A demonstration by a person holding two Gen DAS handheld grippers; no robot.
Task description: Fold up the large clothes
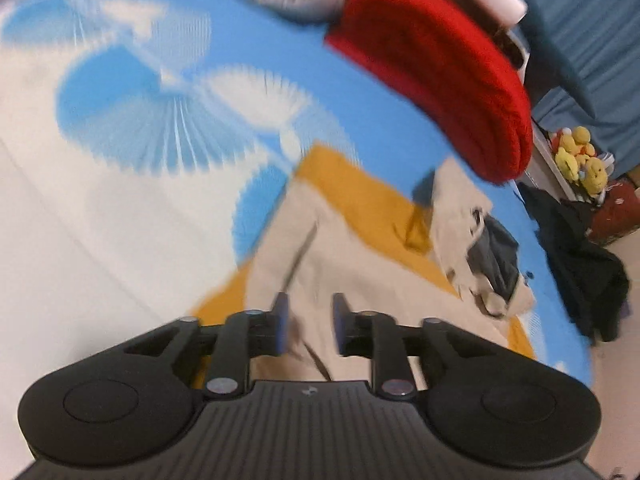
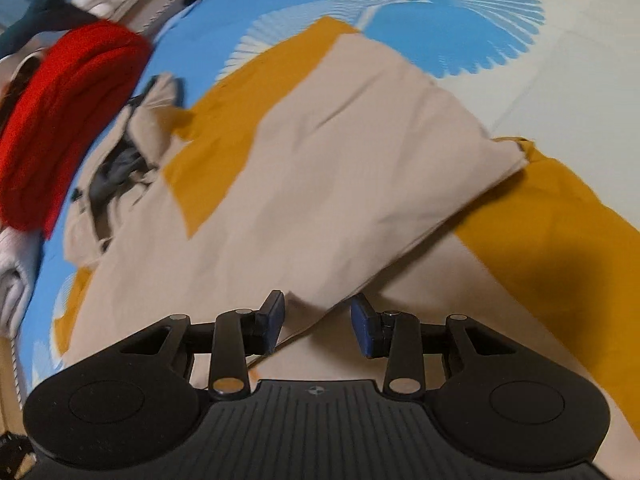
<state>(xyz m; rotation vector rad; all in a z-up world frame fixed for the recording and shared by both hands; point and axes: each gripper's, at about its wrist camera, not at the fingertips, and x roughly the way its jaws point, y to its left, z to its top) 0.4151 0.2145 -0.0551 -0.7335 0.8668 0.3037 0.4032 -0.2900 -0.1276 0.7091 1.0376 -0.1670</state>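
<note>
A large beige and mustard-yellow garment (image 2: pixel 312 168) lies spread on a bed with a blue and white sheet (image 2: pixel 452 36). One beige panel is folded over diagonally, its edge running toward my right gripper (image 2: pixel 318 320), which is open just above the fold's corner. In the left wrist view the same garment (image 1: pixel 352 248) shows with its grey-lined collar (image 1: pixel 492 256) at the right. My left gripper (image 1: pixel 308 320) is open, with beige cloth lying between and under its fingers; that view is blurred.
A folded red knit (image 1: pixel 440 68) lies on the sheet beyond the garment, also in the right wrist view (image 2: pixel 68 120). White folded cloth (image 2: pixel 16 272) sits at the left. Dark clothes (image 1: pixel 580 264) and yellow plush toys (image 1: pixel 580 156) lie beside the bed.
</note>
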